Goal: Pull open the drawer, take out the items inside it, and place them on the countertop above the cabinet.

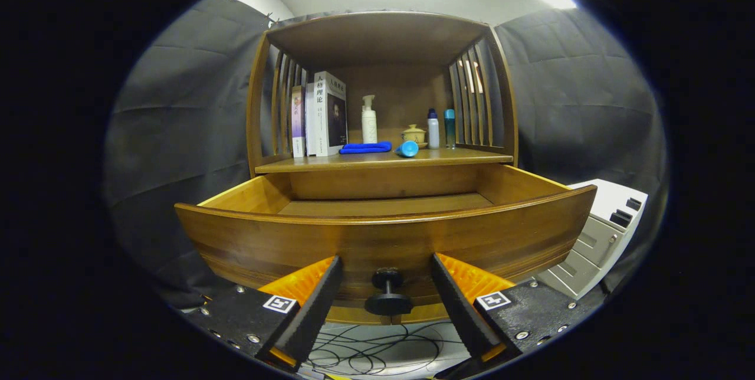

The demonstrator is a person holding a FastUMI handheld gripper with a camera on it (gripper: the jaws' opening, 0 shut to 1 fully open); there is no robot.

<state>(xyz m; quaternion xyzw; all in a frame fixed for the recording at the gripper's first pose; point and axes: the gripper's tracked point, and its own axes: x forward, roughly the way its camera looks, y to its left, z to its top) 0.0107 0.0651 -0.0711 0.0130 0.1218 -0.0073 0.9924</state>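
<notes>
The gripper (386, 265) points level at the front of the pulled-out drawer (383, 238), low against its curved wooden face. Its two fingers (321, 291) are spread wide, one to either side of the dark round knob (387, 292), and neither touches it; the knob stands free in the gap between them, so the tool is released and grasps nothing.

Just beyond the fingertips the drawer's front panel rises and hides most of the inside. Past its rim a strip of bare wooden bottom shows, and nothing can be made out lying on it; whatever sits close behind the panel is concealed.

Farther ahead and above the drawer is the countertop (383, 160) of the cabinet, under a slatted wooden hutch. On it stand two books (321, 114) to the left of the gripper's line, a white pump bottle (369, 120) straight ahead, a folded blue cloth (365, 147), a blue cup lying on its side (407, 148), a small lidded pot (414, 134) and two slim bottles (441, 128) to the right.

Below the fingers, thin black cables (377, 350) coil on a pale floor. A grey-white unit (601, 232) stands to the right of the drawer. Dark cloth walls close in both sides, under a white ceiling with bright lights.
</notes>
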